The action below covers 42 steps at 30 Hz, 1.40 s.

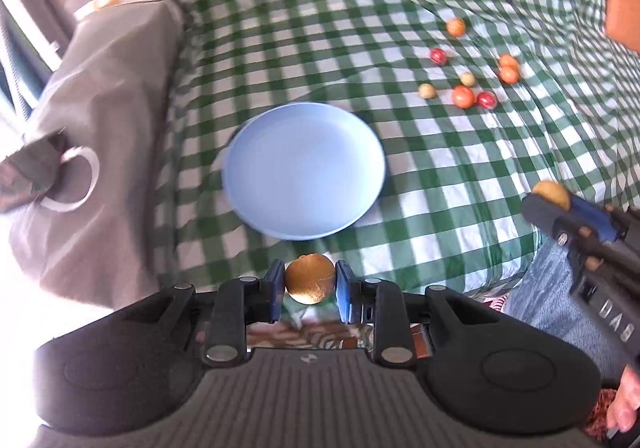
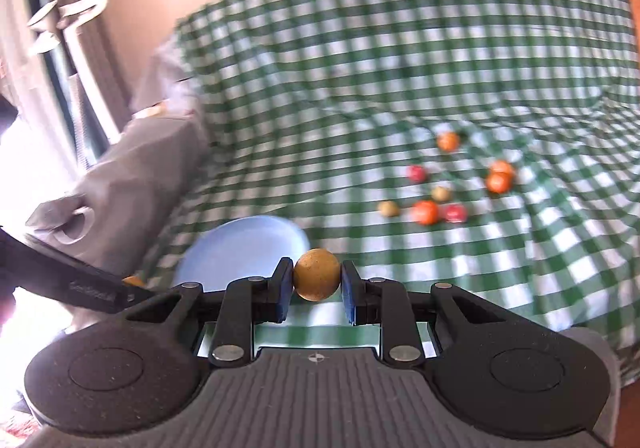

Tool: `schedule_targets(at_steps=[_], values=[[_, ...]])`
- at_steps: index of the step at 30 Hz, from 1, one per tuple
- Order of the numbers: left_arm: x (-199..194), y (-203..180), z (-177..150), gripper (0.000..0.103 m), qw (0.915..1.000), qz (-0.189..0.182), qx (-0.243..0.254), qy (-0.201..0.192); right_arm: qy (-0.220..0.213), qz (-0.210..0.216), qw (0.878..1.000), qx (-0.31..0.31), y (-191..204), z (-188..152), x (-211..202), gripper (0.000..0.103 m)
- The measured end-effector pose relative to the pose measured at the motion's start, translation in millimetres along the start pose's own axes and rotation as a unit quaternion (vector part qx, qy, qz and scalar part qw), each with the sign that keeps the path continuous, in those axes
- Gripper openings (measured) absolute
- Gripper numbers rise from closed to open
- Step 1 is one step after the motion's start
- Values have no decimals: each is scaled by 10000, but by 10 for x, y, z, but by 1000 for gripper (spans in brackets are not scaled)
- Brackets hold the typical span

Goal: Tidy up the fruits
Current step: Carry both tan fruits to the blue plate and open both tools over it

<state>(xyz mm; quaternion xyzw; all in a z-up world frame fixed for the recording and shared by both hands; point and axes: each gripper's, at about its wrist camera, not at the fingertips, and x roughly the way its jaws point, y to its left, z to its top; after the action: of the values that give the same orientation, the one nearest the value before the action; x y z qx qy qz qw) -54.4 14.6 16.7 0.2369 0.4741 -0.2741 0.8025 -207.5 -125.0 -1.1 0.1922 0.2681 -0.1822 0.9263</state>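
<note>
Right now my left tool (image 1: 310, 285) is closed approx. to fruit width, both pads pinching a golden-brown round fruit (image 1: 310, 278) held above the near rim of the plate. My right tool (image 2: 316, 285) is closed the same way on a yellowish-tan round fruit (image 2: 317, 274), speckled, held in the air w/ the plate behind and to its left. The green-and-white checked cloth (image 1: 440, 175) covers the surface, rumpled w/ folds; I can't tell if it's a bench or a bed under it. A grey fabric bag (image 1: 104, 151) slumps at the cloth's left edge, curtains past it. The light-blue plate (image 1: 304, 171) has nothing in it. The loose fruits (image 1: 464, 96), orange, red & pale ones, lie scattered on the cloth, well apart from the plate, to its far right.
</note>
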Motion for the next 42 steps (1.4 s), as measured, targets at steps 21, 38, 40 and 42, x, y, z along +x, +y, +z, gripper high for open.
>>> schedule_targets(at_steps=[21, 38, 40, 42], values=[[-128, 461, -215, 29, 9980, -139, -562, -273, 299, 97, 9903, -1354, 720, -104, -31, 27], [576, 577, 344, 29, 9979, -36, -638, -126, 1000, -4, 9890, -1091, 619, -37, 788, 27], [766, 550, 435, 29, 9983, -28, -585, -11, 1073, -11, 9881, -1103, 625, -38, 944, 27], [955, 523, 504, 29, 9986, -23, -525, 71, 1136, 1, 9870, -1139, 639, -35, 1097, 27]])
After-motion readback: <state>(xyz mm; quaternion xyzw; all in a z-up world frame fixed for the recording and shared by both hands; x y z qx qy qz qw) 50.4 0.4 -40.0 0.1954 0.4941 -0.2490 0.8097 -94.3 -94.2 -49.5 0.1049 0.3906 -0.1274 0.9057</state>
